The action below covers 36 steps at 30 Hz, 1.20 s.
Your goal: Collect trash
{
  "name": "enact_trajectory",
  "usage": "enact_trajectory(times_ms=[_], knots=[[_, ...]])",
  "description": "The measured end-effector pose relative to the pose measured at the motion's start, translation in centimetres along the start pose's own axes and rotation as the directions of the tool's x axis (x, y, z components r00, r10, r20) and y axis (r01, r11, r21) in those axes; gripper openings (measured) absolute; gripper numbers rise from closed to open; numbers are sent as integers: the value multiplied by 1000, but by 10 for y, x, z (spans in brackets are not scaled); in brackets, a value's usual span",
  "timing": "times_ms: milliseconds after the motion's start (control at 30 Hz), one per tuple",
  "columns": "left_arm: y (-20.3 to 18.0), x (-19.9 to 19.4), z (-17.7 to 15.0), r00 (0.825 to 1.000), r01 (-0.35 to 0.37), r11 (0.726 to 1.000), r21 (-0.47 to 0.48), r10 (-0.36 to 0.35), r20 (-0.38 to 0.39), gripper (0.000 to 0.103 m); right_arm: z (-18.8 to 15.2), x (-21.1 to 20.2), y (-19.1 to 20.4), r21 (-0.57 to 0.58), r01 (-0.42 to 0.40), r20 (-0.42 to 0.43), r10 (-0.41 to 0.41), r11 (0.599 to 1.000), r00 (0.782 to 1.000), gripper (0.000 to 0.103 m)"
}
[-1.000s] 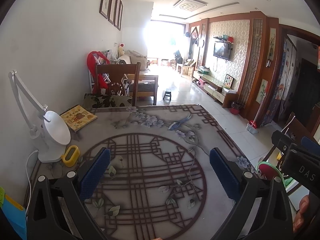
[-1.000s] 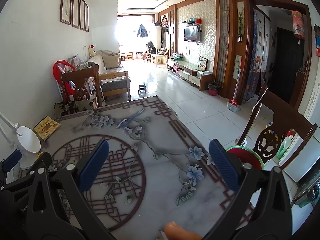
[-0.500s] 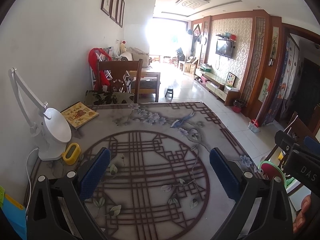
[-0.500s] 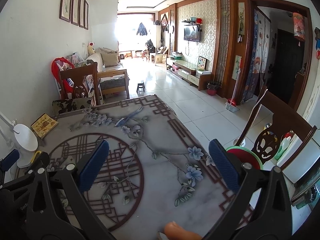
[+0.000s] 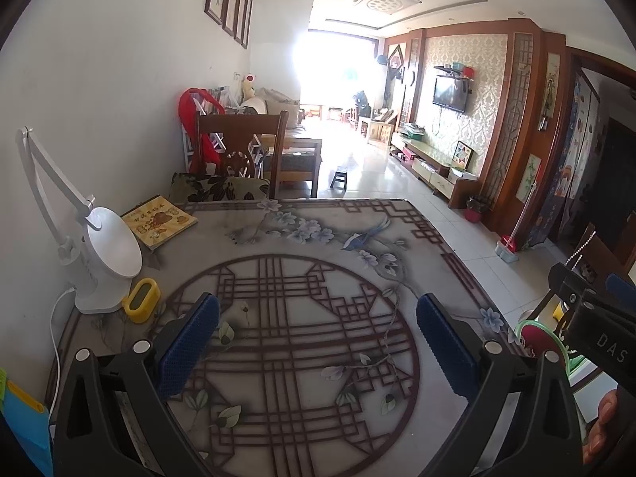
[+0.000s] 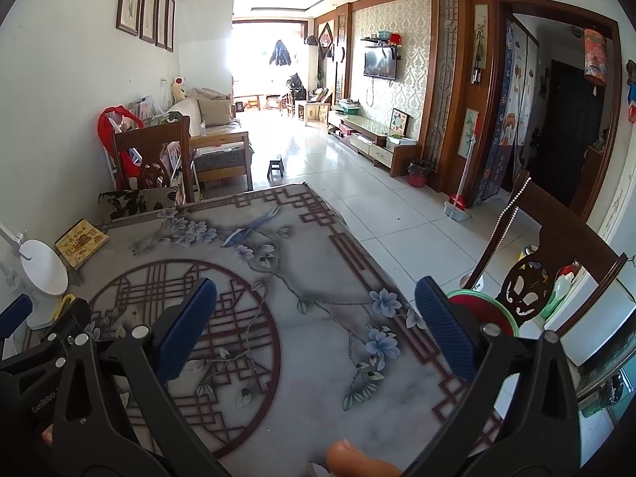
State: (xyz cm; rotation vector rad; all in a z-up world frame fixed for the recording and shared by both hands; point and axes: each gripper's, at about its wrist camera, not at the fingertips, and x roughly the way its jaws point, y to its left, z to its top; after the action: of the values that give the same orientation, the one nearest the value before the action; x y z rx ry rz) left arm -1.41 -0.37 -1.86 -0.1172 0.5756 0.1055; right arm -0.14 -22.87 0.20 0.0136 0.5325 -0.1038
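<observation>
My left gripper [image 5: 318, 318] is open and empty above the patterned table [image 5: 302, 246]. My right gripper [image 6: 316, 306] is open and empty above the table's right part [image 6: 318, 357]. A red bin with a green rim [image 6: 487, 310] stands on the floor just past the table's right edge; it also shows in the left wrist view [image 5: 540, 338]. I see no loose trash on the table. The right gripper's body shows at the right of the left wrist view [image 5: 596, 318].
A white desk lamp [image 5: 99, 262], a small yellow holder [image 5: 141, 300] and a yellow book [image 5: 159, 220] sit at the table's left. A wooden chair [image 5: 242, 151] stands at the far side, another chair [image 6: 548, 262] at the right. A fingertip [image 6: 357, 459] shows at the bottom.
Both grippers have drawn back and risen slightly, so the table looks a little farther away. Both stay open and empty.
</observation>
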Motion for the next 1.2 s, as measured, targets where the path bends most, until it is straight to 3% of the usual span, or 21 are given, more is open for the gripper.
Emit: enact_trajectory(times_ms=[1100,1200], knots=[[4,9,-6,1000,-3,1000,-5,3,-21,95,-7,10,-1,-25,-5,-23,5,1000,1000,98],[14,16,-11,999,-40,998,-51,38,-39,95,-8,17,-1,-29,-28,-44,26,999,999,99]])
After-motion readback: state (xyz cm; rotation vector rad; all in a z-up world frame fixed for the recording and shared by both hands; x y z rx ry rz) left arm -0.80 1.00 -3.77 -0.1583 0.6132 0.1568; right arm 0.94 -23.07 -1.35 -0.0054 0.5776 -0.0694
